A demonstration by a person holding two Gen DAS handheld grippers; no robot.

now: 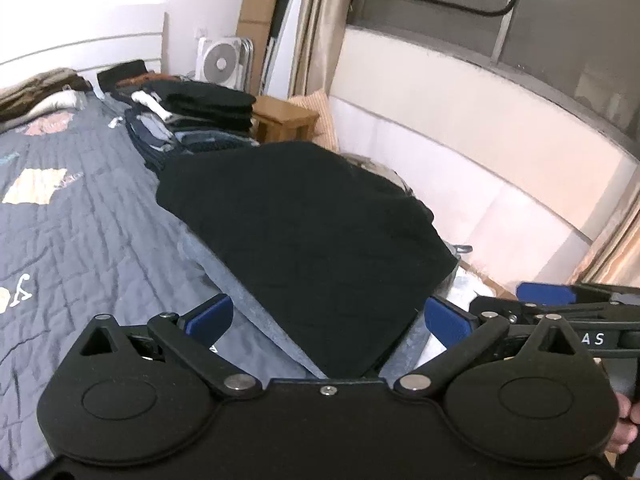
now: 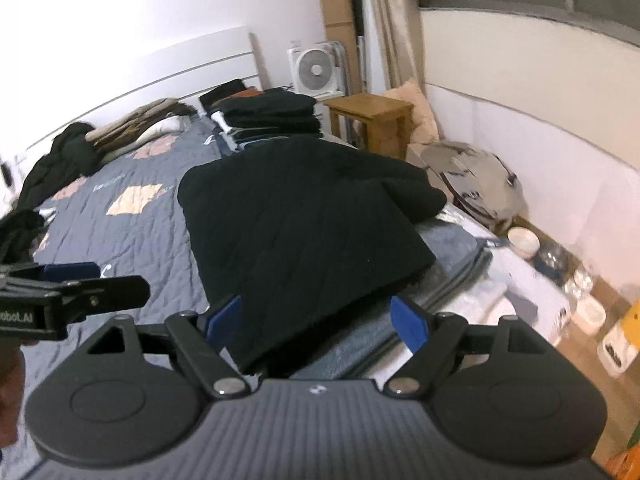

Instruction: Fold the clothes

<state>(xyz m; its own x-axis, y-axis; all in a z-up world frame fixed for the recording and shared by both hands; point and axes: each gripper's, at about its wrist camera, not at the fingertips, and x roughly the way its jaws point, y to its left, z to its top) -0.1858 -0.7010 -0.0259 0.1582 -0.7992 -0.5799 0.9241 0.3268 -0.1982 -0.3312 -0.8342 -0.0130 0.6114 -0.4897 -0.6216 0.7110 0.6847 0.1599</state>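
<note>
A black knit garment (image 1: 304,240) lies folded on the bed near its right edge, on top of a blue-grey cloth (image 1: 256,312); it also shows in the right wrist view (image 2: 304,220). My left gripper (image 1: 326,318) is open, its blue pads on either side of the garment's near corner, holding nothing. My right gripper (image 2: 320,320) is open too, its pads straddling the garment's near edge. The right gripper shows at the right edge of the left wrist view (image 1: 560,300); the left gripper shows at the left of the right wrist view (image 2: 68,284).
A stack of folded dark clothes (image 1: 200,120) sits farther up the bed (image 1: 80,220). A wooden stool (image 2: 372,116), a fan (image 2: 316,70) and a grey bag (image 2: 476,184) stand beside the bed. Bowls and containers (image 2: 524,242) are on the floor at right. Loose dark clothes (image 2: 56,168) lie at far left.
</note>
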